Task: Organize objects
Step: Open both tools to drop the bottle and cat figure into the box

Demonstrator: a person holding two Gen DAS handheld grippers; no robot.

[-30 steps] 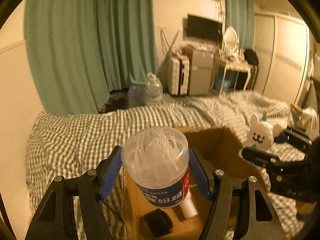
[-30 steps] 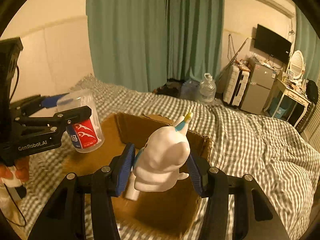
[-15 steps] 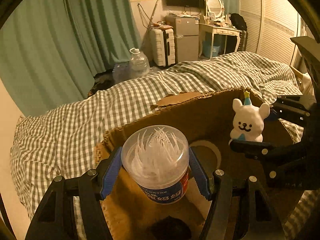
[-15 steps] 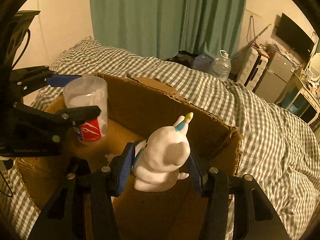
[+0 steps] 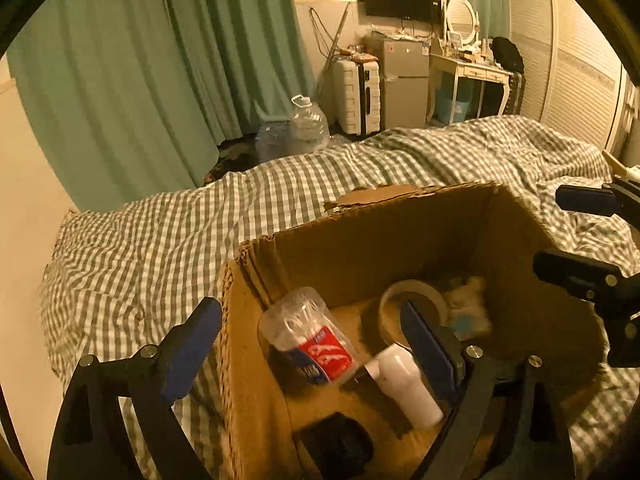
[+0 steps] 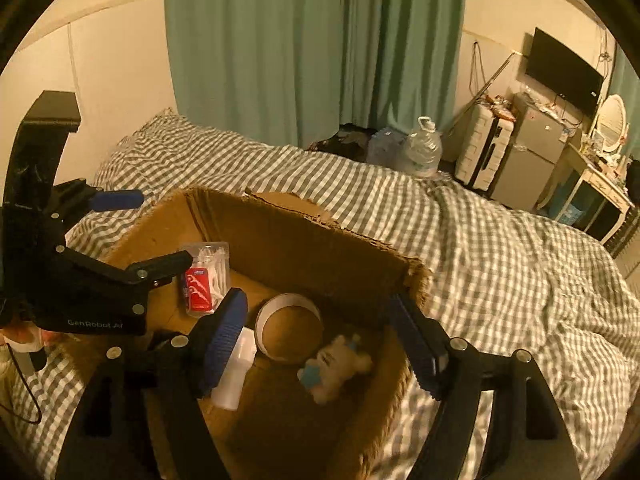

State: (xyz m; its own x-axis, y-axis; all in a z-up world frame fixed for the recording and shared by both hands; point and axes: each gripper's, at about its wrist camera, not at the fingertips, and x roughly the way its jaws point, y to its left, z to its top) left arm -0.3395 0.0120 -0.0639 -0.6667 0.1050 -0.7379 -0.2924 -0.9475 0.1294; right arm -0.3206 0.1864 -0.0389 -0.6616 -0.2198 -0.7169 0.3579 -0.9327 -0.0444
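Blue pads line both grippers, and both sets of fingers stand spread wide with nothing between them. The left gripper (image 5: pixel 310 344) hangs over the near corner of the cardboard box (image 5: pixel 400 216), one finger outside the wall and one inside. Just ahead of it and below, the floss-pick jar (image 5: pixel 310 336) lies tilted on the box floor, its red label up, leaning as a dropped thing would. Beside the jar, under the inner finger, lies a white bottle (image 5: pixel 408 388), and beyond that a roll of tape (image 5: pixel 412 292). A dark object near the box's closest edge is too dim to name. The right gripper (image 6: pixel 326 346) hovers over the box's other side. Below and between its fingers the small white bear toy (image 6: pixel 336 366) lies on its side by the tape roll (image 6: pixel 288 328), blurred. Judging by the empty fingers above each item, both have been let go into the box, so this pair looks sorted. Around the box spreads the checked bedspread (image 6: pixel 500 240), with green curtains (image 6: pixel 312 40) beyond.
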